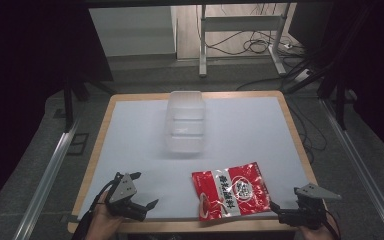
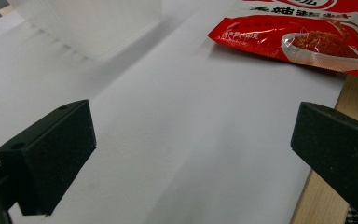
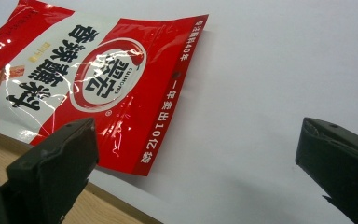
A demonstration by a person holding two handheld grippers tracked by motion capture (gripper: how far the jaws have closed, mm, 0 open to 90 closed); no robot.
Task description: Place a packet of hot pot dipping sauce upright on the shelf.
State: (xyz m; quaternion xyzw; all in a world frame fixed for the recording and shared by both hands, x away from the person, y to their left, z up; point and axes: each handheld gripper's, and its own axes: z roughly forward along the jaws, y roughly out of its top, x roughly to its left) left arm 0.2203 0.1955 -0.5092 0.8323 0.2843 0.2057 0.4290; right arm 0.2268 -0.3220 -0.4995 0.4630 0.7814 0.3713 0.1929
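lying flat near the front edge of the white table sheet (image 1: pixel 130 130), between the two grippers, the red seasoning packet (image 1: pixel 231 191) looks light, limp and glossy, so its film will likely slip and buckle if pinched mid-face. the flat sealed edge nearest the right gripper (image 1: pixel 283 210) seems the safest hold. both the right gripper and the left gripper (image 1: pixel 145 191) stand with jaws wide apart, holding nothing. a translucent, ribbed plastic container (image 1: pixel 185 127), rigid and rectangular, sits farther back, well apart from the packet.
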